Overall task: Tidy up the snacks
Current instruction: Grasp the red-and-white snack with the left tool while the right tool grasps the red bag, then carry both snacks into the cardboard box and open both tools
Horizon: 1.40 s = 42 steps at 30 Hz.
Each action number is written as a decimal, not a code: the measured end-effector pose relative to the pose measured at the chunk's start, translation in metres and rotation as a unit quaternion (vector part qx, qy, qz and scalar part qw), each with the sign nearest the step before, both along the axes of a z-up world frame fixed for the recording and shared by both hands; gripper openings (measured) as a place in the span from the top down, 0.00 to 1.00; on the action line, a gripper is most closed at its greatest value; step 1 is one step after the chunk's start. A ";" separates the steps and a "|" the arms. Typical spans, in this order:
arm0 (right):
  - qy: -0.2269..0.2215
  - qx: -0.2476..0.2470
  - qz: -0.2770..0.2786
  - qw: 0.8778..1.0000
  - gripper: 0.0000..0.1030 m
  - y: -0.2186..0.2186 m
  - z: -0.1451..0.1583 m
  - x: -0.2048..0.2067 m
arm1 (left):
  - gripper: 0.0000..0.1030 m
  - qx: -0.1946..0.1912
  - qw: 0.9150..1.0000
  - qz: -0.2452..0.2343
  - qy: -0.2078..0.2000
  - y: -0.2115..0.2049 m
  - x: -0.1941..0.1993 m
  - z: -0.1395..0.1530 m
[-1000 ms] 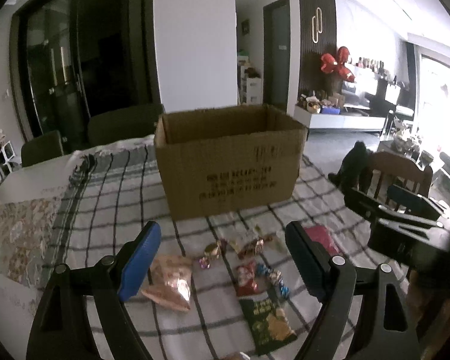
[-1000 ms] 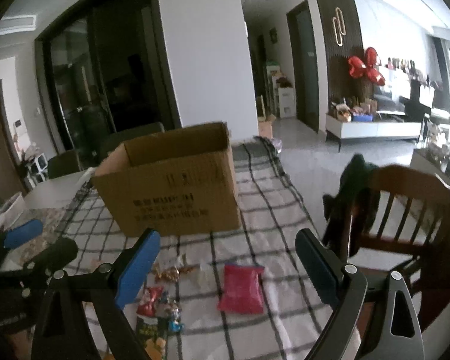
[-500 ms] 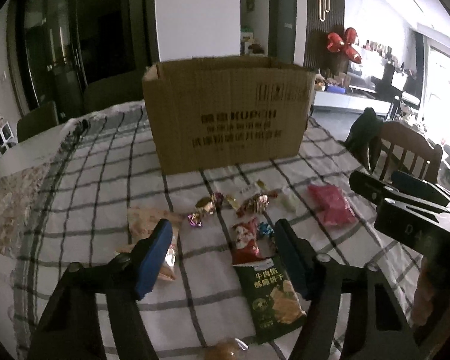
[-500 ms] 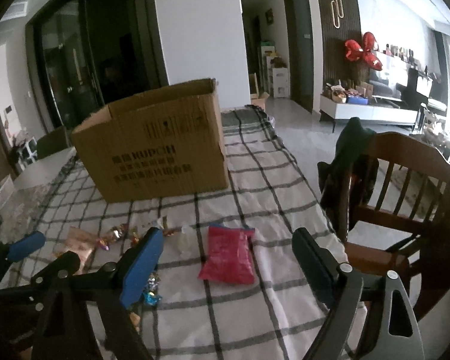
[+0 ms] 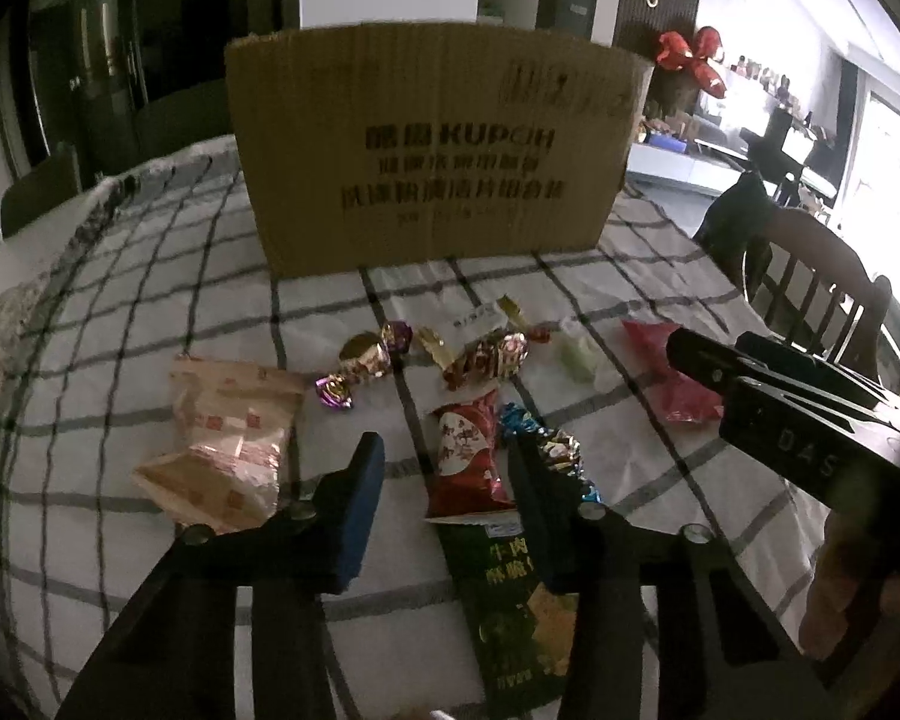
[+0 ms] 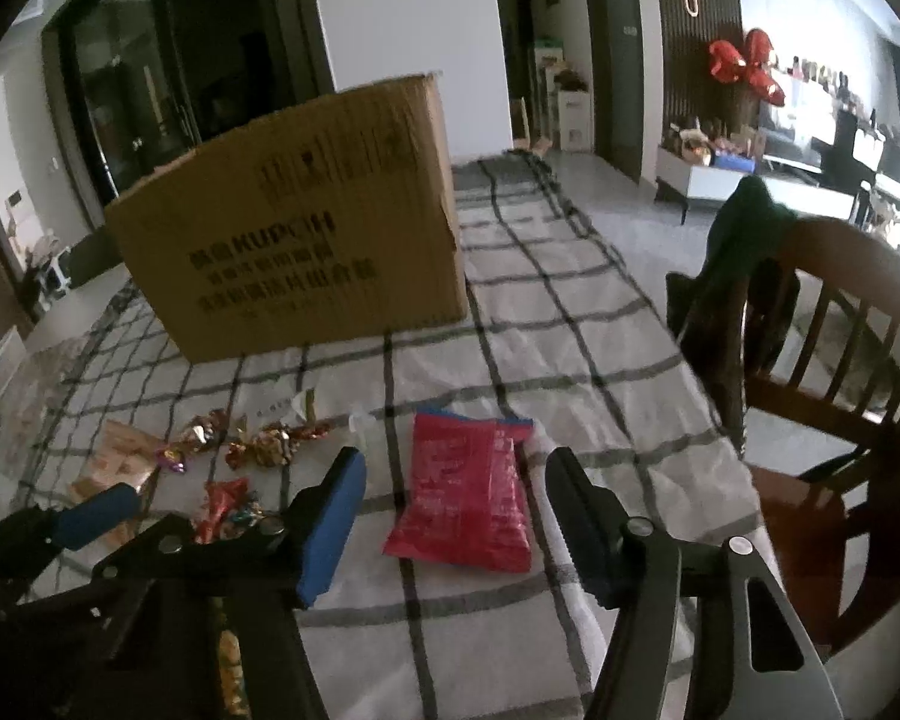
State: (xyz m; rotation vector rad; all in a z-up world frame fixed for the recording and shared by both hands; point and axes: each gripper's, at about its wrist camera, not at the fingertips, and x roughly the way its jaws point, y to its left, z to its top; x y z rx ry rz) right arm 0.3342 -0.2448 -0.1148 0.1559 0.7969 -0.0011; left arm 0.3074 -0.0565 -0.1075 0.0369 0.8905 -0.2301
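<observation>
Two grippers: both hung low over the checked tablecloth (image 6: 570,324), each with a snack between its fingers.
Left gripper (image 5: 444,480): its jaws had just been closing, yet stood apart around the small red packet (image 5: 465,459); whether the right-hand finger touched the packet's edge could not be told, and the left one was clear of it.
Right gripper (image 6: 456,501): its jaws had just been closing too, with the pink-red bag (image 6: 465,495) lying flat between them; gaps showed on both sides, so nothing was gripped.
Snacks on the cloth: a pale orange packet (image 5: 228,438) lay left of the left gripper; a dark green bag (image 5: 519,606) lay partly under the red packet's near end; foil-wrapped candies (image 5: 432,354) were scattered between the packets and the box, with a blue-foil cluster (image 5: 546,444) just right of the red packet.
Cardboard box (image 5: 432,150): stood upright on the cloth behind all the snacks, apart from them.
Wooden chair (image 6: 828,372): stood at the table's right edge with a dark garment (image 6: 726,264) over its back.
</observation>
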 end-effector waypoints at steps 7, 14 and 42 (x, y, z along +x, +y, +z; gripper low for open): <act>0.018 0.007 0.000 1.000 0.44 -0.001 -0.012 0.009 | 0.65 -0.004 1.000 -0.004 0.012 -0.003 0.007 -0.008; 0.027 0.005 -0.001 1.000 0.50 -0.002 -0.019 0.015 | 0.71 -0.018 0.999 -0.003 0.033 -0.006 0.014 -0.017; -0.024 0.007 0.033 0.999 0.58 0.010 0.026 -0.010 | 0.77 -0.032 0.999 0.012 -0.025 0.003 -0.011 0.034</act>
